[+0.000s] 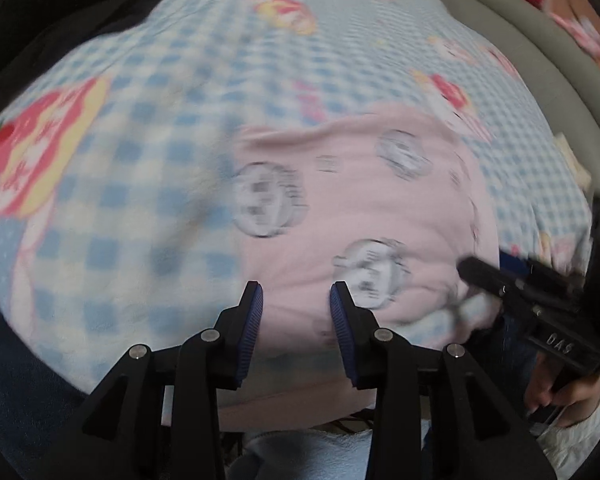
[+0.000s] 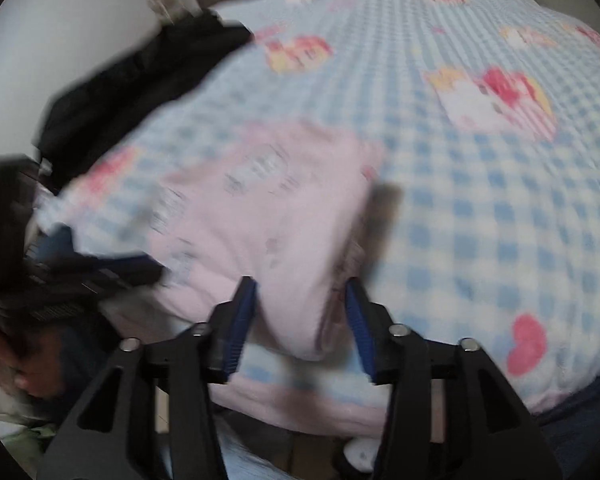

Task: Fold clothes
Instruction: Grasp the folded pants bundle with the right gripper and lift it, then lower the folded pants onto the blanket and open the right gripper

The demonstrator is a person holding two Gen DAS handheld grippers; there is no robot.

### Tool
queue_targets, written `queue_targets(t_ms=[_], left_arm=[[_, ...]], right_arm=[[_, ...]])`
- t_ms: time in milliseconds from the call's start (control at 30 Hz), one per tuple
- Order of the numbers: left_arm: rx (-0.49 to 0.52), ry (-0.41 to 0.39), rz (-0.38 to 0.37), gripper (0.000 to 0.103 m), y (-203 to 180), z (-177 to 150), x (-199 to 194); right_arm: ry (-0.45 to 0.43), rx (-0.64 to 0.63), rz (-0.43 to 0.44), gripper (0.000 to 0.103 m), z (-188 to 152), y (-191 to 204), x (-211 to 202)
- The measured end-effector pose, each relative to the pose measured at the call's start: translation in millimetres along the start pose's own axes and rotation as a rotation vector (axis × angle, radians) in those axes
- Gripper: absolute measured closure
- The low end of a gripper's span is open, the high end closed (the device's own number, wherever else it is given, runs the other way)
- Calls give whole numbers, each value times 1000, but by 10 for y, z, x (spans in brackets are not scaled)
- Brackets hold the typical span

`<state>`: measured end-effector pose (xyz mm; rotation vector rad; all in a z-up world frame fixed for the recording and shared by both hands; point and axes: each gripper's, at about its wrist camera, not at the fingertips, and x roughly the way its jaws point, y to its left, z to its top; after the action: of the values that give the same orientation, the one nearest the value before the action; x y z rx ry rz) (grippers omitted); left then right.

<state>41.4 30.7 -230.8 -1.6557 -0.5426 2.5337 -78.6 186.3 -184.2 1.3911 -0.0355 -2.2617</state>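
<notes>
A pink garment [image 1: 352, 216] with round grey prints is seen lying folded on a blue-checked blanket [image 1: 140, 184], near its front edge. The left gripper [image 1: 296, 300] is held open over the garment's near edge, nothing clamped between its blue pads [image 1: 255, 312]. The right gripper [image 2: 300, 296] is likewise spread wide, a fold of the pink cloth bulging between its fingers. A dark garment [image 2: 132, 92] is seen at the blanket's far left.

Left tongs [image 1: 296, 300] gape wide, blue-padded fingers [image 1: 255, 312] spread apart with nothing pinched between them. Right tongs [image 2: 300, 300] just as wide, blue pads [image 2: 242, 320] splayed. From the left camera, the right tool angles in low, a hand [image 1: 560, 392] wrapped around its grip.
</notes>
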Motion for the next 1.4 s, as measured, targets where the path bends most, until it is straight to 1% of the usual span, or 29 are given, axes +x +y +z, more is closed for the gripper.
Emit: queue_targets(t_ms=[33, 67, 100, 133, 167, 200, 233, 267, 300, 333, 400, 433, 467, 500, 533, 600, 667, 733, 833, 933, 967, 1000, 1100, 1233, 1300, 1400], left_arm=[[-36, -14, -8, 62, 94, 10, -32], [-85, -18, -62, 62, 184, 36, -30], [-136, -19, -127, 60, 273, 65, -19], [-173, -9, -186, 56, 336, 98, 9], [-187, 3, -221, 54, 357, 129, 63], [-197, 15, -250, 52, 370, 159, 123], [-199, 39, -252, 52, 362, 169, 200], [-194, 56, -255, 55, 328, 172, 265], [-189, 70, -259, 58, 289, 174, 327], [-167, 77, -254, 70, 216, 179, 349], [-117, 86, -240, 77, 54, 189, 375], [-80, 85, -217, 82, -23, 206, 340], [-41, 82, -191, 84, -100, 224, 295], [-25, 80, -187, 86, -151, 261, 241], [-15, 78, -189, 88, -198, 302, 184], [7, 67, -200, 88, -325, 401, 77], [31, 46, -227, 88, -529, 556, 9], [69, 24, -268, 88, -777, 737, -58], [161, -7, -312, 87, -1311, 1052, -40], [240, -17, -336, 87, -1854, 1405, 115], [258, -23, -337, 87, -2025, 1566, 183], [272, -25, -344, 87, -2181, 1747, 261], [279, -16, -349, 87, -2540, 2123, 503], [267, -14, -356, 87, -2747, 2424, 768], [258, -15, -334, 87, -2815, 2553, 970], [218, -11, -316, 87, -2830, 2778, 1305]], right_arm=[[-9, 31, 23, 50, -2, -58, -31], [-24, 52, 45, 48, 17, -92, -71], [-40, 70, 67, 45, 42, -121, -114], [-43, 78, 81, 44, 64, -129, -121], [-41, 82, 92, 43, 85, -130, -118], [-40, 86, 103, 39, 106, -132, -115], [-38, 90, 114, 37, 128, -134, -112], [-37, 94, 125, 35, 149, -135, -109], [-35, 98, 135, 36, 170, -137, -106], [-34, 103, 146, 37, 192, -138, -103], [-31, 111, 168, 48, 234, -142, -98], [-30, 115, 179, 53, 256, -143, -95], [-28, 119, 190, 59, 277, -145, -92], [-27, 123, 201, 62, 298, -146, -89], [-25, 128, 212, 63, 320, -148, -86], [-23, 136, 234, 65, 362, -151, -80], [-69, 133, 237, 65, 408, -221, -300], [-120, 134, 222, 65, 477, -378, -557], [-184, 162, 167, 65, 646, -807, -891], [-233, 196, 102, 65, 832, -1274, -1160], [-249, 207, 81, 65, 894, -1430, -1249], [-254, 215, 62, 65, 962, -1564, -1284], [-258, 234, 11, 65, 1167, -1949, -1344], [-264, 246, -55, 65, 1440, -2424, -1389], [-268, 228, -77, 65, 1582, -2570, -1306], [-221, 256, -118, 63, 1715, -2875, -936]])
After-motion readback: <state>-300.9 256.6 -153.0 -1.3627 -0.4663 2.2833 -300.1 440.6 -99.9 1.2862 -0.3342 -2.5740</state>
